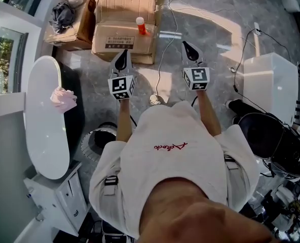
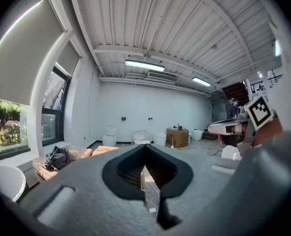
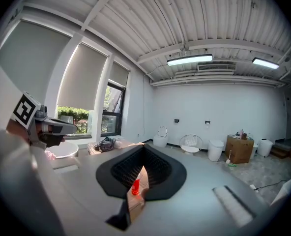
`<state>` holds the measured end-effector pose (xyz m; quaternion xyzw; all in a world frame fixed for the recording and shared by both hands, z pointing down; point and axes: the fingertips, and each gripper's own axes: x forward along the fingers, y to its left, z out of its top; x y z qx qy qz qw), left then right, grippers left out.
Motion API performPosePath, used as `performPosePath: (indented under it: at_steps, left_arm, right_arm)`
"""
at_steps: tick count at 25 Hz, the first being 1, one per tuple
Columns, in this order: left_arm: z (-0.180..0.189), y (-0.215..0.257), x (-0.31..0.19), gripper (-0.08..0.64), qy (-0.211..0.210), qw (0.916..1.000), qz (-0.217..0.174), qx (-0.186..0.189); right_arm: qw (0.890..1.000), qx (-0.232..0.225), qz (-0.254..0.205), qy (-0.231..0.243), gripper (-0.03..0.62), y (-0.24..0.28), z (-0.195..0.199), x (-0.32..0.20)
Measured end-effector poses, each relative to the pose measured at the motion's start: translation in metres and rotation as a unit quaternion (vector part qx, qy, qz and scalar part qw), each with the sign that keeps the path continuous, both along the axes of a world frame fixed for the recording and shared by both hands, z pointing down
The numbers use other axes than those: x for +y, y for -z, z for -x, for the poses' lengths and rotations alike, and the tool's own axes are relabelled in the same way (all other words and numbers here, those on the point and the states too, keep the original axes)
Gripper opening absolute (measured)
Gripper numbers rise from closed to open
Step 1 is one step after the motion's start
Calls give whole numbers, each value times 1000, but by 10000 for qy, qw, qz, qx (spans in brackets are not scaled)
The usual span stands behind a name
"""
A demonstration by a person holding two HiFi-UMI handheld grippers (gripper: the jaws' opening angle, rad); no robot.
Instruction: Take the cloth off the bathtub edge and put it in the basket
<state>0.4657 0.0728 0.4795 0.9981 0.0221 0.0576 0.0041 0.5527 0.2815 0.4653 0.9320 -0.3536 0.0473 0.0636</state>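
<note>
On the bathtub (image 1: 43, 135) edge nearest the person lay one pink cloth (image 1: 63, 99), bunched into a lump with no clear long axis. One wire basket (image 1: 87, 146) stood just beside the tub. Left tongs (image 1: 123, 54) and right tongs (image 1: 187, 46) were both clenched, empty.

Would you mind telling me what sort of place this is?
Likely a storeroom or workshop for bathroom fittings, not a home bathroom: a white bathtub stands out in the room, cardboard boxes are stacked near it, and a toilet sits against the far wall.
</note>
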Motion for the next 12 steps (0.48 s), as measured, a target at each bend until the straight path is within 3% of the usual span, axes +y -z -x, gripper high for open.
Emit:
performPosePath:
  at_steps: [7, 12]
  left_arm:
    - [-55, -9, -22, 0, 387, 9990, 53, -234]
    - [-55, -4, -54, 0, 778, 9967, -2, -245]
  right_arm:
    - [9997, -182, -48, 184, 7, -10, -69, -17]
    - [9976, -199, -39, 656, 8, -10, -88, -64]
